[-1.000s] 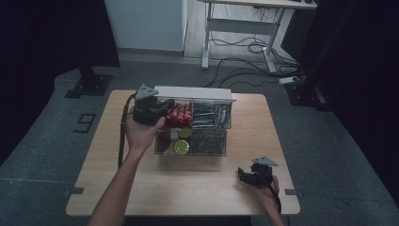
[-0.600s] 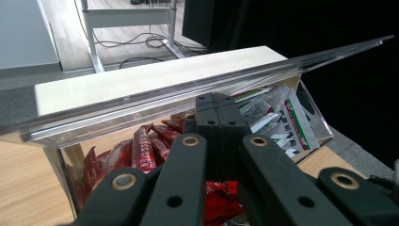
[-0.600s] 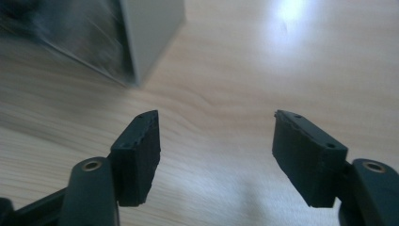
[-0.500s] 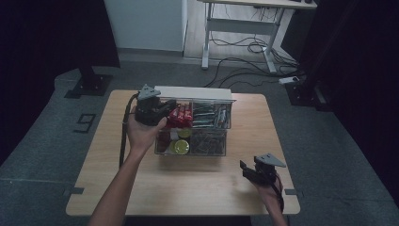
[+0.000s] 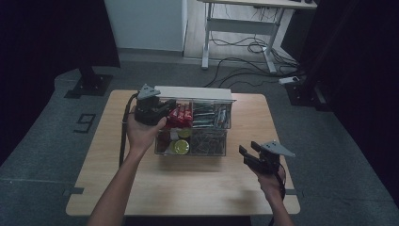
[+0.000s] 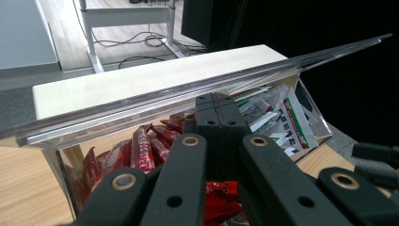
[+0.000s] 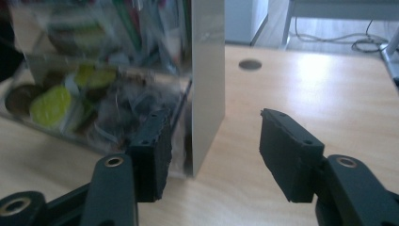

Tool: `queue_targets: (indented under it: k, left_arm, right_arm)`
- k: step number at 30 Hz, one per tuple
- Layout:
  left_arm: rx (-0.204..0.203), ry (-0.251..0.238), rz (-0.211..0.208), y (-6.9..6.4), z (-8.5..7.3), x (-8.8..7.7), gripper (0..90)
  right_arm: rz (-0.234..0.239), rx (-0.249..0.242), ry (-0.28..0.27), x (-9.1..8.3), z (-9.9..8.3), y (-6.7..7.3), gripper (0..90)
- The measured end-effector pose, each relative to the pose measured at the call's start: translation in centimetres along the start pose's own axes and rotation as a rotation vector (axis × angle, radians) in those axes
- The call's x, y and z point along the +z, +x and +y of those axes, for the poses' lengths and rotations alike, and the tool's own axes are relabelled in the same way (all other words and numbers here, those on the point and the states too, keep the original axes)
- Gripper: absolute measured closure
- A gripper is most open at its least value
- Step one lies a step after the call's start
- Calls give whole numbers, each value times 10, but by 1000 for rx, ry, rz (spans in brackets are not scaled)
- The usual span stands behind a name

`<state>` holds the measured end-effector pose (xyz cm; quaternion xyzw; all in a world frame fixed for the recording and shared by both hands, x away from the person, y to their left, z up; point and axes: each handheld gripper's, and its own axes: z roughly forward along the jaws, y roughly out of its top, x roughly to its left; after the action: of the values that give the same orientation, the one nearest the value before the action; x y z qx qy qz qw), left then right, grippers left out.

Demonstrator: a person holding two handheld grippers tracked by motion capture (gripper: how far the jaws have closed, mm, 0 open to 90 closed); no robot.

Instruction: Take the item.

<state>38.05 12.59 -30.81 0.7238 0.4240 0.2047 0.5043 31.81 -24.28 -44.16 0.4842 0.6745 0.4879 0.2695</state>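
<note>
Resting at the clear organizer box [image 5: 207, 141] centre frame, left gripper [image 5: 162, 107] pressed together | right gripper [image 5: 248, 154] lower right, closing, spread, empty

A large figure "9" [image 5: 85, 123] was seen marked on the grey floor [image 5: 42, 141] left of the tabletop. Print on the red wrappers [image 6: 141, 150] and on the white sachets [image 6: 287, 117] in the clear box was too small to be read.

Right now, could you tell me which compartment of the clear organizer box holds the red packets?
The back-left compartment, under the left gripper; the back-right one holds white sachets, the front ones green-topped rounds and dark clutter.
</note>
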Motion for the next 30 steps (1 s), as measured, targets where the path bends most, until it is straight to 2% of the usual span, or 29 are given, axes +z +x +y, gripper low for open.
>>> queue_targets:
  k: [12,30]
  left_arm:
    - [-1,0,1,-1,-1,1,900]
    - [-3,1,-5,0,-1,2,900]
  right_arm:
    - [32,-25,-37,1,45,13,459]
    - [74,-53,-60,15,75,37,486]
